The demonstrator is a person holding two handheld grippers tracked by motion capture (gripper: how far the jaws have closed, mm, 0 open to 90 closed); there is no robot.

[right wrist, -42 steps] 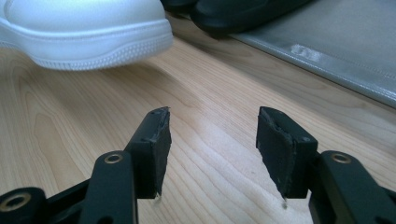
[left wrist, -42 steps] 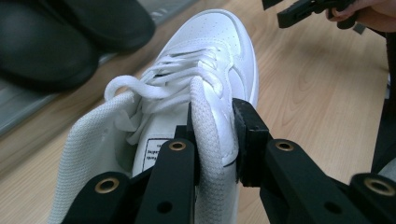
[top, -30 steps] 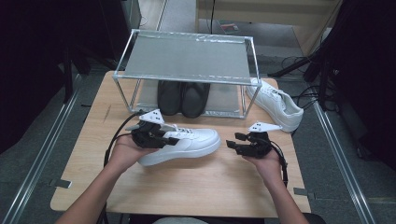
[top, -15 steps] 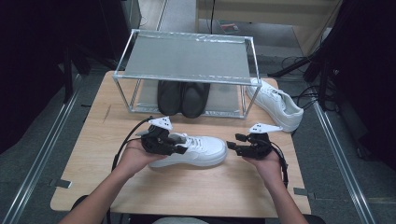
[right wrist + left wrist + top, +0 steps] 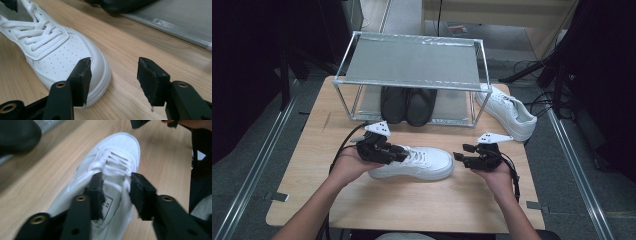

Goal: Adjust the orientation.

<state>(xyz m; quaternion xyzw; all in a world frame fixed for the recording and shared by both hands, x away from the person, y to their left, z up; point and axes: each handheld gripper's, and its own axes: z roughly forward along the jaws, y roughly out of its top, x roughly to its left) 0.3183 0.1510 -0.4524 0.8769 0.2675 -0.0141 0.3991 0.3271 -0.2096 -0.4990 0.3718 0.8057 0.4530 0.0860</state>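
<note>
A white sneaker [image 5: 427, 162] lies on its sole on the wooden table [image 5: 412, 205], toe pointing right. My left gripper [image 5: 389, 152] is at its heel end. In the left gripper view its jaws [image 5: 116, 187] have just been opening and now straddle the sneaker's [image 5: 120, 147] tongue and collar loosely, so it is open. My right gripper [image 5: 467, 159] rests just right of the toe, open with nothing between its fingers. In the right gripper view [image 5: 112, 72] the perforated toe [image 5: 62, 57] sits beside one jaw, apart from it.
A metal-framed rack [image 5: 412, 62] stands at the back of the table, with a pair of black shoes [image 5: 407, 105] under its shelf. A second white sneaker [image 5: 507, 110] lies at the table's back right corner. Cables trail from both grippers.
The left hand brought the white sneaker slightly nearer and to the right and set it flat on the table. The left jaws have opened wider. The right gripper stayed put.
</note>
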